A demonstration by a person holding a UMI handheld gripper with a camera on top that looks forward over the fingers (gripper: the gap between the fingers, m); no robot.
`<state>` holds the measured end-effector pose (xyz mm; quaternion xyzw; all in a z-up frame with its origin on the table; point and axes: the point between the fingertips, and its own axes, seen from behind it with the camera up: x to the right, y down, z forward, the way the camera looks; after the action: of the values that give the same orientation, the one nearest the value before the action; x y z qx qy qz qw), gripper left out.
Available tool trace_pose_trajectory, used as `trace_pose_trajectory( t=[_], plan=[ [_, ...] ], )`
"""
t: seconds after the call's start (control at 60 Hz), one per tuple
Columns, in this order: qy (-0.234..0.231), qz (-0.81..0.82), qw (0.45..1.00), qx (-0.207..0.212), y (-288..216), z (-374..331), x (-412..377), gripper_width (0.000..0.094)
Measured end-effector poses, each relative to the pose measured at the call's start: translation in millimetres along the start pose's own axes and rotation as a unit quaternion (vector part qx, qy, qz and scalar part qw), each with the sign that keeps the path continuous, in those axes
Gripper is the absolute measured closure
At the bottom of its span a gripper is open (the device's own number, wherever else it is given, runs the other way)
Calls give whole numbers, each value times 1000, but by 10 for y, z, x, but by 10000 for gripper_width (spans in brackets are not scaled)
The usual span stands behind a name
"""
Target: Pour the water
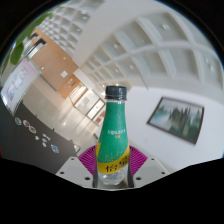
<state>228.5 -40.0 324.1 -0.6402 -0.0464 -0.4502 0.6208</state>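
Note:
A clear plastic bottle [114,135] with a green cap and a green and yellow label stands upright between my fingers. My gripper [112,168] is shut on the bottle's lower body, and both pink pads [90,160] press against its sides. The bottle is lifted high, with the ceiling and upper walls behind it. Its base is hidden below the fingers. No cup or other vessel is in view.
A white coffered ceiling [110,30] fills the space behind the bottle. A framed picture [176,118] hangs on the white wall to the right. Wooden panels and a glass front [45,75] are to the left.

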Motion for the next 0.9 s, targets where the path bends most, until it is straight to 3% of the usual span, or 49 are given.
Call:
trace_pose_trajectory(
  t=[0.15, 0.3, 0.4, 0.533, 0.583, 0.65, 0.817, 0.9],
  plan=[
    [27, -185, 973, 134, -1336, -405, -431, 532],
    [30, -377, 883, 278, -2286, -994, -1457, 532],
    [25, -492, 792, 359, -2510, -1462, -2246, 535],
    [15, -605, 663, 441, -2330, -1909, -3149, 532],
    [11, -629, 628, 459, -2312, -2050, -3446, 532],
    [0, -640, 622, 451, -2149, -2014, -3539, 534],
    [-10, -610, 656, 444, -2228, -2043, -3521, 533],
    [-17, -550, 704, 449, -2445, -2114, -3274, 533]
  ],
)
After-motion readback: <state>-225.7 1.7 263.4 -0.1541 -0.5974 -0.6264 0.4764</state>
